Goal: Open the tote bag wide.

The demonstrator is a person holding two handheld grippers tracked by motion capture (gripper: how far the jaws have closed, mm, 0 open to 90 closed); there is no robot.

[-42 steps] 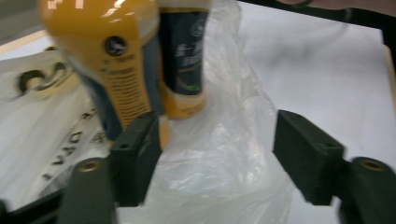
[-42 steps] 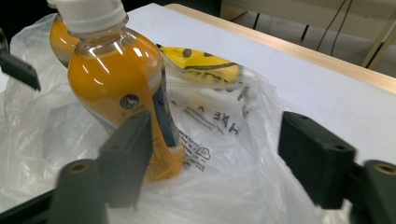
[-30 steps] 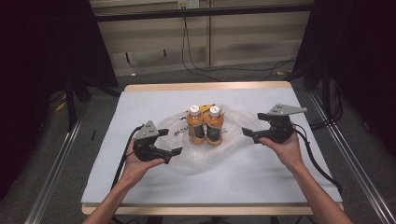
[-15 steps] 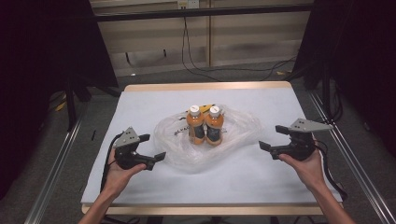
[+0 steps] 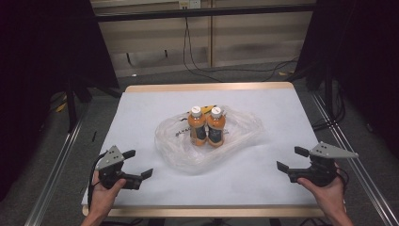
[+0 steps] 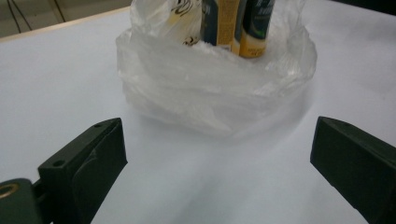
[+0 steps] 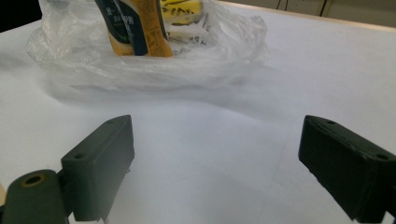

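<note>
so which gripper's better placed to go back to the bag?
Left, marginally. The left gripper looks a bit nearer the plastic bag than the right gripper; both are open, empty and facing it.

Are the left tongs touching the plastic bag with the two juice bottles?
Apart. In the high view, bare white table lies between the left tongs and the plastic bag. The left gripper view shows open jaws with nothing between them, the bag ahead.

Two bottles (image 5: 207,126) stand in the bag (image 5: 188,155), mid-table (image 5: 141,103).
</note>
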